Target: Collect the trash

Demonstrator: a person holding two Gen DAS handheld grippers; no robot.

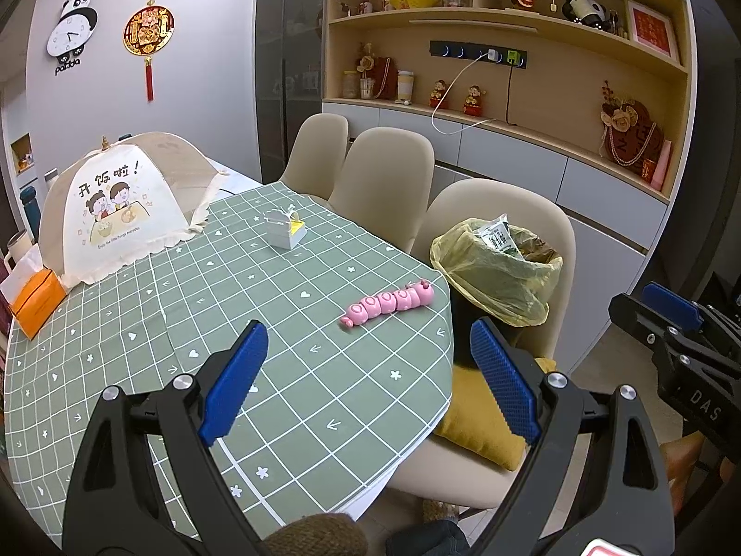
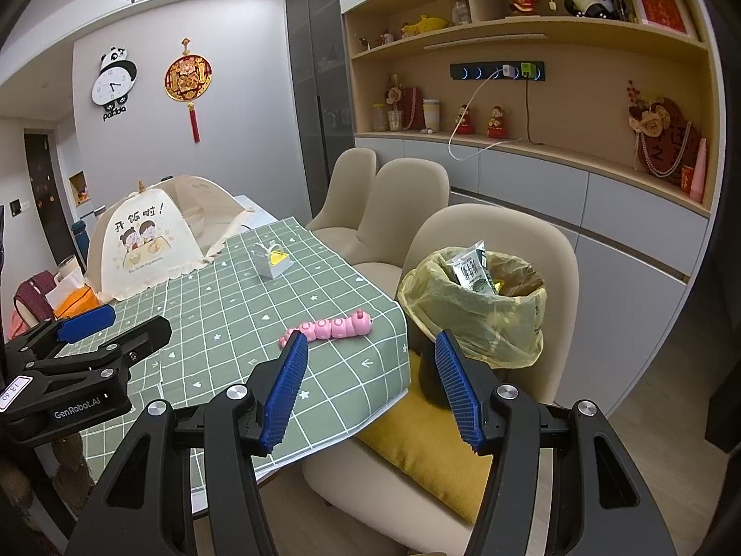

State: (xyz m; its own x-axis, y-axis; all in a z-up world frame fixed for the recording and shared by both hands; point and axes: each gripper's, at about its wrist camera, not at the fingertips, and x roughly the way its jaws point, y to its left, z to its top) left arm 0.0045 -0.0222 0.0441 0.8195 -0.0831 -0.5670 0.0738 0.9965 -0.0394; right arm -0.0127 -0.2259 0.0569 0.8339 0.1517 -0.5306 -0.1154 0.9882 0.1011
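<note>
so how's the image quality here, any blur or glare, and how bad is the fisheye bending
Left wrist view: sharp and evenly lit, no motion blur; the shelves bow strongly toward the dark, vignetted rim. Right wrist view: equally crisp, with the cabinet edge curving the same way; soft sheen on the yellow trash bag, no harsh glare. Both the left gripper and the right gripper loom large at the bottom.

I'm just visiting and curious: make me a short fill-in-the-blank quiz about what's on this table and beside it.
1. The toy caterpillar lying on the tablecloth is ____ in colour.
2. The bin standing on the chair is lined with a ____ plastic bag.
3. Both the left hand-held gripper and the right hand-held gripper have their jaws ____, holding nothing.
4. The small grey box sits between the caterpillar and the food ____.

Missing words: pink; yellow; open; cover
</note>
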